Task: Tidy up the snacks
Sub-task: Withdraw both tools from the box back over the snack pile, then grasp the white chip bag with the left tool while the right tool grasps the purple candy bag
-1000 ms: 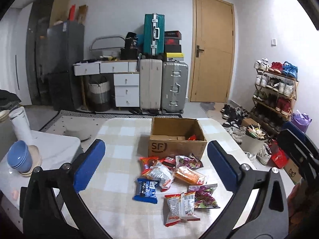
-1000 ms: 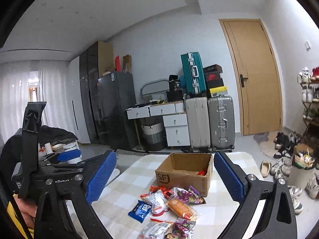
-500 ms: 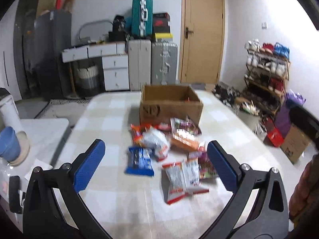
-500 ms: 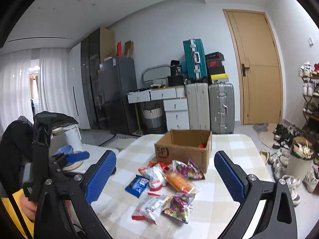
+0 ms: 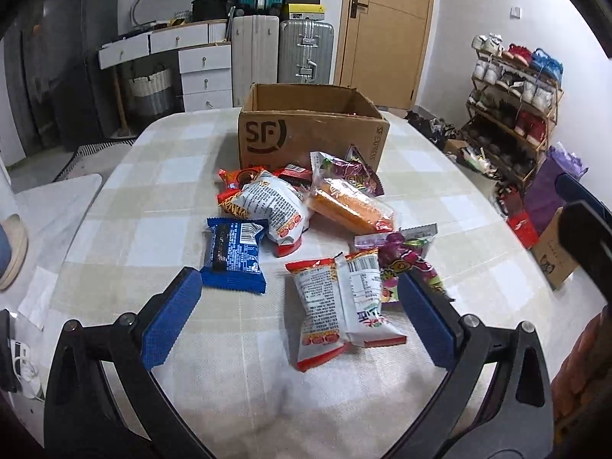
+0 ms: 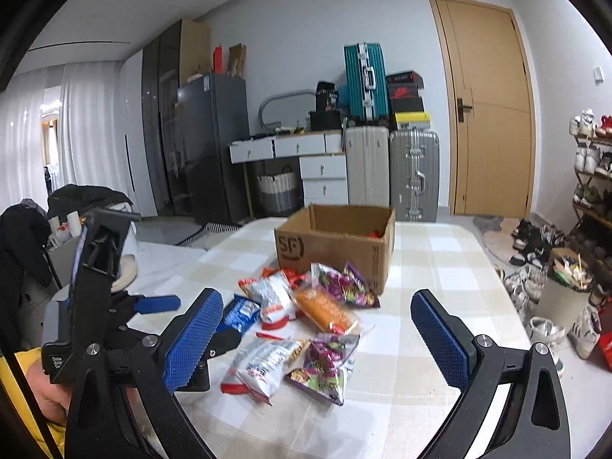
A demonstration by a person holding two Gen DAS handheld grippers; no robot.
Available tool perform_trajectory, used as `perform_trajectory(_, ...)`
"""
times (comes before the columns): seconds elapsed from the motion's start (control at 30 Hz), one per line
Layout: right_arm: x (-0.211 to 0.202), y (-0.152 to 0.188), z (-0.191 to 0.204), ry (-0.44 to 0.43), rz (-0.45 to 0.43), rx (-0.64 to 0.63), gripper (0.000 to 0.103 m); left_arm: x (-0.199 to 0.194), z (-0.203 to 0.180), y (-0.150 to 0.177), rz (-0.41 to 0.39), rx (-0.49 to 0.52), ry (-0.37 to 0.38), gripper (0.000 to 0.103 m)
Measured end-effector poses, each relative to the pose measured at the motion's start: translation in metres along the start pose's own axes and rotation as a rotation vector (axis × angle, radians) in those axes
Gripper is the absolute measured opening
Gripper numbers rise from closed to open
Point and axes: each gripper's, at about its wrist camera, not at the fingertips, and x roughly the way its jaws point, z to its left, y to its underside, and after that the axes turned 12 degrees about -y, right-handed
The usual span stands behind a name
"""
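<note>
Both grippers are spread wide and hold nothing. Since a second ago I have brought the left gripper (image 5: 294, 317) low and close over the desk (image 5: 153, 206), so the snacks (image 5: 302, 206) loom larger; its jaws now flank the near white packet (image 5: 340, 306). My right gripper (image 6: 317, 338) has dipped too, hovering above the pile. All snacks lie loose just near of the box (image 5: 310, 130), with the blue packet (image 5: 234, 255) at left.

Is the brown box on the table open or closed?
Open. The cardboard box has no lid or flaps over its top, and its inside walls show. Something red peeks inside it in the right wrist view.
</note>
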Motion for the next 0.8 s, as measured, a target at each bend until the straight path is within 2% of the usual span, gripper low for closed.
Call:
perform_trajectory(0.1, 0.012, 0.008, -0.011, 0.01, 0.031, 0.021, 0.101, 0.007, -0.005, 0.001, 0.013, 0.018, 0.005, 0.102)
perform_trajectory(0.27, 0.03, 0.022, -0.028, 0.012, 0.079, 0.069, 0.101, 0.033, -0.017, 0.006, 0.079, 0.036, 0.027, 0.102)
perform_trajectory(0.63, 0.055, 0.041, -0.042, -0.003, 0.142, 0.095, 0.101, 0.08, -0.03, 0.002, 0.167, 0.031, 0.066, 0.101)
perform_trajectory(0.7, 0.056, 0.044, -0.044, -0.003, 0.146, 0.098, 0.101, 0.089, -0.03, 0.002, 0.187, 0.011, 0.098, 0.094)
perform_trajectory(0.77, 0.058, 0.046, -0.046, 0.0, 0.154, 0.107, 0.101, 0.097, -0.03, 0.001, 0.207, 0.002, 0.123, 0.079)
perform_trajectory(0.8, 0.059, 0.047, -0.047, -0.001, 0.158, 0.112, 0.101, 0.099, -0.03, 0.002, 0.216, -0.004, 0.146, 0.076)
